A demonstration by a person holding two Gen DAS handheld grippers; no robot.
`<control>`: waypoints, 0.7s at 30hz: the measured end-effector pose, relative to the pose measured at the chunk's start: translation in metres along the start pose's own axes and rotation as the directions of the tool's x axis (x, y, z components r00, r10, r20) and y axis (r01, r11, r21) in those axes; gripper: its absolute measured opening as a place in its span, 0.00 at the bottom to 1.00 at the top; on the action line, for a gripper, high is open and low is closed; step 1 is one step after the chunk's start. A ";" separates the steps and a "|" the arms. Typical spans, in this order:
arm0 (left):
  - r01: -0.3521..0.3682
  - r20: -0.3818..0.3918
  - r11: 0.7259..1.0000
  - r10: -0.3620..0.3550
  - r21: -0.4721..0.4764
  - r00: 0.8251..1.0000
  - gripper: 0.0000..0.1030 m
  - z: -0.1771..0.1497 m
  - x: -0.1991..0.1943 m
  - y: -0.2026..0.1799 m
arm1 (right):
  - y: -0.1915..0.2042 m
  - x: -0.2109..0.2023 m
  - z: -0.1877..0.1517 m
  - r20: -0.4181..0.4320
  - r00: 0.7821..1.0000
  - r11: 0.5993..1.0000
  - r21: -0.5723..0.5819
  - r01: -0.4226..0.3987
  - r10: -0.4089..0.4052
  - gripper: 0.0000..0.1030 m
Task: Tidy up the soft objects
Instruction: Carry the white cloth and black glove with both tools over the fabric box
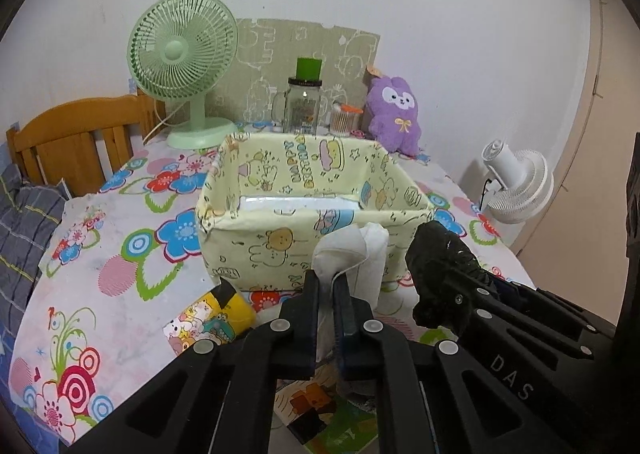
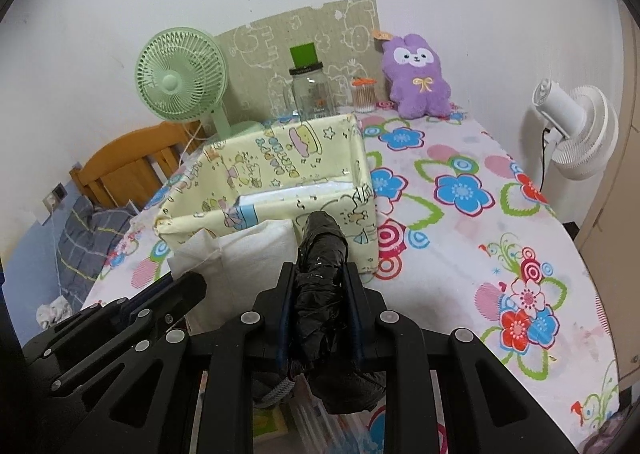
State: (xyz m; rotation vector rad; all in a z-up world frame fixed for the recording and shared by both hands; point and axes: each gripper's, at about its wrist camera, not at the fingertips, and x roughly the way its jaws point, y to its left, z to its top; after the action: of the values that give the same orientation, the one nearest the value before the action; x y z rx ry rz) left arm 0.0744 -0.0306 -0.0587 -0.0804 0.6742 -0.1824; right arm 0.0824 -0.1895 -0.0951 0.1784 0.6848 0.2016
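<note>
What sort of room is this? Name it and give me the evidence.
Most likely a bedroom at home. A wooden headboard with striped bedding stands beside the table with the floral tablecloth, and a purple plush toy and a green desk fan sit against the wall.

Yellow pouch (image 1: pixel 216 314) half hidden behind left gripper (image 1: pixel 326 286).

We see a green desk fan (image 1: pixel 182 66) at the table's back left, beside a glass jar (image 1: pixel 303 104) and a tub of cotton swabs (image 1: pixel 345 120). A white fan (image 2: pixel 576 130) stands off the table's right edge, and a wooden headboard (image 1: pixel 76 138) on the left.
</note>
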 end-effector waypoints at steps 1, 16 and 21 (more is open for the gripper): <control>0.001 0.005 1.000 -0.001 -0.001 1.000 0.03 0.001 -0.002 0.000 | 0.000 -0.003 0.001 0.006 1.000 1.000 -0.001 0.000 0.000 0.25; -0.010 0.070 1.000 0.008 0.028 0.998 0.03 0.020 -0.041 -0.003 | 0.015 -0.044 0.018 0.088 0.996 1.000 -0.019 -0.008 0.009 0.25; -0.014 0.094 0.999 0.011 0.036 0.996 0.03 0.028 -0.055 -0.003 | 0.021 -0.055 0.024 0.110 0.994 1.000 -0.026 -0.012 0.015 0.25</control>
State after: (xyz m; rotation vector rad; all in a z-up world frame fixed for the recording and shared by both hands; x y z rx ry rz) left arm 0.0496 -0.0228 -0.0030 -0.0497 0.5774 -0.1778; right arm 0.0532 -0.1852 -0.0387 0.1690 0.5717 0.2114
